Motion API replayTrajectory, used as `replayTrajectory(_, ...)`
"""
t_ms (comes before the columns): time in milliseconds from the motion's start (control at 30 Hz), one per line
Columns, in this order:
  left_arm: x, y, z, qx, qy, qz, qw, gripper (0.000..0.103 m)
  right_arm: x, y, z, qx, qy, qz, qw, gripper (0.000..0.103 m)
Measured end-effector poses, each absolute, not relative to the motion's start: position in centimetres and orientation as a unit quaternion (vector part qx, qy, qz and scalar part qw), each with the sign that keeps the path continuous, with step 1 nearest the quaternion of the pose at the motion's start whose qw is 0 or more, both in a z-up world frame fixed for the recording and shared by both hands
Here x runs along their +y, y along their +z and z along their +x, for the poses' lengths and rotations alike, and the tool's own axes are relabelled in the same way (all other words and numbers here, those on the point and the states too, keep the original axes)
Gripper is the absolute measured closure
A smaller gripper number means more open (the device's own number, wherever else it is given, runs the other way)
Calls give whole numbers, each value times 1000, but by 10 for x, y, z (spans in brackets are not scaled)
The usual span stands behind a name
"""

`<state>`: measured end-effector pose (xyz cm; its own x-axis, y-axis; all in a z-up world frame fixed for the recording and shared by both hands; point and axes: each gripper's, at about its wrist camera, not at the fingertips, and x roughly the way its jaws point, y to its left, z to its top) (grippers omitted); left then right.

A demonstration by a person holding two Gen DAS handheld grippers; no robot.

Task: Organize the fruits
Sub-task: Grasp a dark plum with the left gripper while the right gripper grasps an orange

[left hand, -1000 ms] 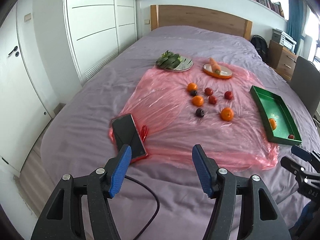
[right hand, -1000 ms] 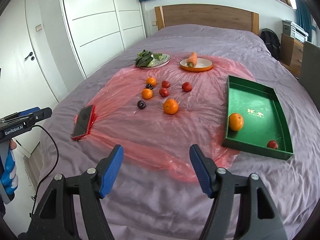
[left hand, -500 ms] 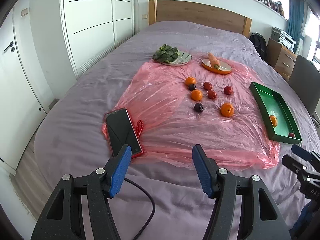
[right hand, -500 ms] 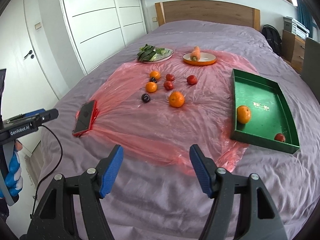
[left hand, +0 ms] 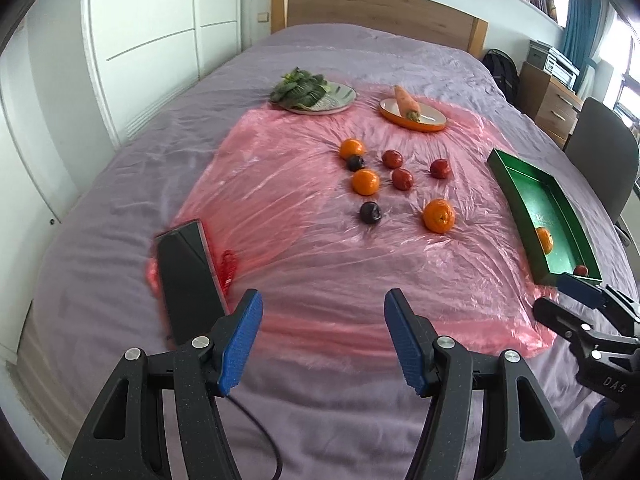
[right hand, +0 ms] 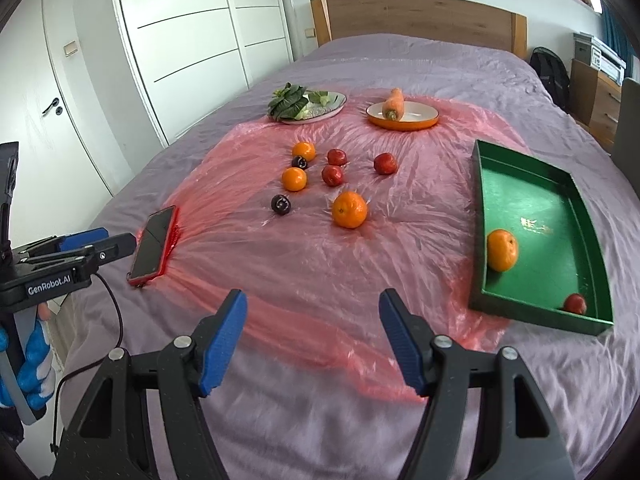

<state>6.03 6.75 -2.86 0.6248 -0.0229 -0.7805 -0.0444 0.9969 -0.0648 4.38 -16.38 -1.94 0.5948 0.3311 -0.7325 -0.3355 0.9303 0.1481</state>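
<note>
Bed [right hand: 400, 60] w/ pink plastic sheet [right hand: 300, 264], green tray [right hand: 532, 312] on right holding one orange, one red fruit. I hover both grippers, left gripper [left hand: 322, 338] & right gripper [right hand: 312, 336], jaws spread, empty. Approach step; next I'd reach for nearest orange [right hand: 349, 209], mid-sheet, w/ right.

White lettering "GenRobot.AI" runs along the black body of the left gripper [right hand: 80, 246], seen from the right wrist camera. The letters "DAS" stand on the black body of the right gripper [left hand: 576, 300]. A gold mark on the green tray [right hand: 568, 216] floor is unreadable.
</note>
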Motion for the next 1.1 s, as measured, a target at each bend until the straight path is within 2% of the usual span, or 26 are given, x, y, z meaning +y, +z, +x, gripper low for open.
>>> replayTrajectory(400,45,-60,132,445,-31,-49,893,47,-151,-51,116,432,195,9,880,0)
replayTrajectory(567,36,-74,167,450,-53,-46,890,57,-148,-61,148,439,195,14,877,0)
replayTrajectory(800,28,-98,204,463,-69,-44,883,63,-142,-73,186,450,190,22,872,0)
replayTrajectory(967,27,-115,220,473,-71,-42,877,74,-137,-84,204,461,189,27,867,0)
replayTrajectory(1100,24,-122,223,474,-72,-37,877,75,-136,-91,213,466,186,34,864,0)
